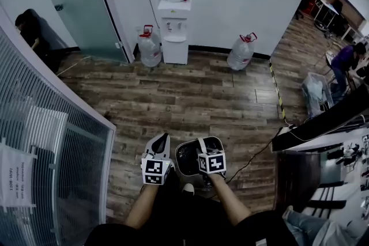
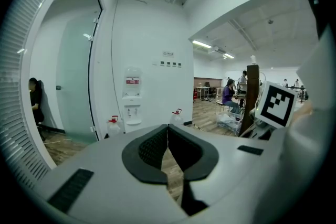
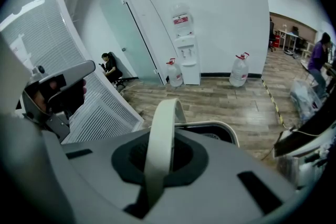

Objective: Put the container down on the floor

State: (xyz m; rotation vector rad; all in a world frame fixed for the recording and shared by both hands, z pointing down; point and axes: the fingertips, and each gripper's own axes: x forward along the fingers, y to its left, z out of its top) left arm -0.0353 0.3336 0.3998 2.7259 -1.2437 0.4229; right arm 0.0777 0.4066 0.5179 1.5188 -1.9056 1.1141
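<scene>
The container (image 1: 188, 159) is a dark bucket with a pale rim and a white bail handle (image 1: 202, 145). It hangs above the wooden floor (image 1: 190, 95), just in front of the person's feet. My right gripper (image 1: 203, 150) is shut on the handle; in the right gripper view the white handle (image 3: 160, 144) runs up between the jaws and the container's rim (image 3: 223, 125) shows beyond them. My left gripper (image 1: 162, 141) is held beside the container on its left, apart from it. Its pads (image 2: 157, 144) meet at the tips with nothing between them.
A water dispenser (image 1: 174, 14) stands at the far wall between two water jugs (image 1: 150, 48) (image 1: 241, 52). A glass partition with blinds (image 1: 52, 141) runs along the left. A dark desk (image 1: 323, 124) and a floor cable (image 1: 253, 159) lie right. People sit at far left (image 1: 29, 29) and far right (image 1: 346, 60).
</scene>
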